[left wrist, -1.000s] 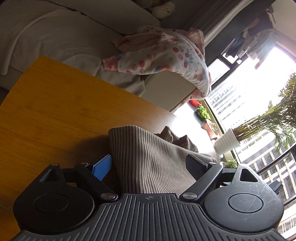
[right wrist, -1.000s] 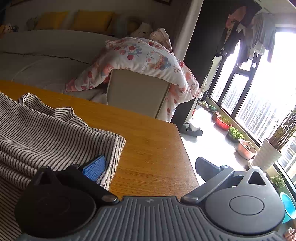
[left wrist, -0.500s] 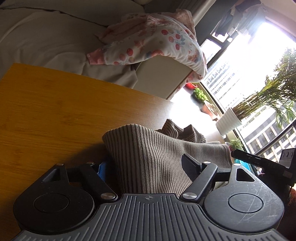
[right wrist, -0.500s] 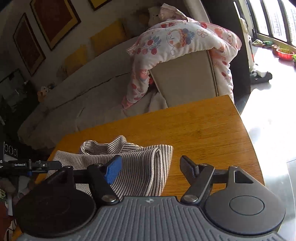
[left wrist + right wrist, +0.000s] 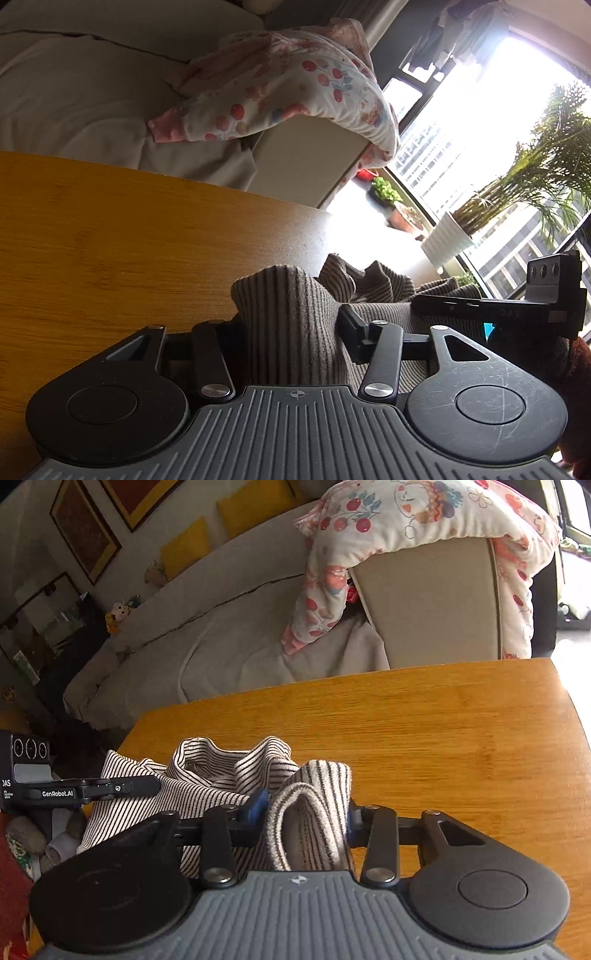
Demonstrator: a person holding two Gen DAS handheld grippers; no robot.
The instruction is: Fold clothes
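Observation:
A black-and-white striped garment (image 5: pixel 207 794) lies bunched on the wooden table (image 5: pixel 443 731). My right gripper (image 5: pixel 306 812) is shut on a rolled fold of its edge. In the left wrist view the same striped garment (image 5: pixel 291 317) fills the jaws, and my left gripper (image 5: pixel 291 332) is shut on another fold of it. Each gripper shows in the other's view: the right gripper's body (image 5: pixel 517 306) at the right, the left gripper's body (image 5: pixel 55 790) at the left. The garment hangs between them, just above the table (image 5: pixel 129 240).
A beige sofa (image 5: pixel 240 627) stands behind the table, with a cherry-print quilt (image 5: pixel 406 520) draped over its arm. A bright window (image 5: pixel 480 129) and a potted plant (image 5: pixel 447 240) are off the table's right end. Yellow cushions (image 5: pixel 184 542) line the sofa back.
Both grippers have closed from open onto folds of the striped garment. They have swung towards each other, bunching the cloth, and each now shows in the other's view.

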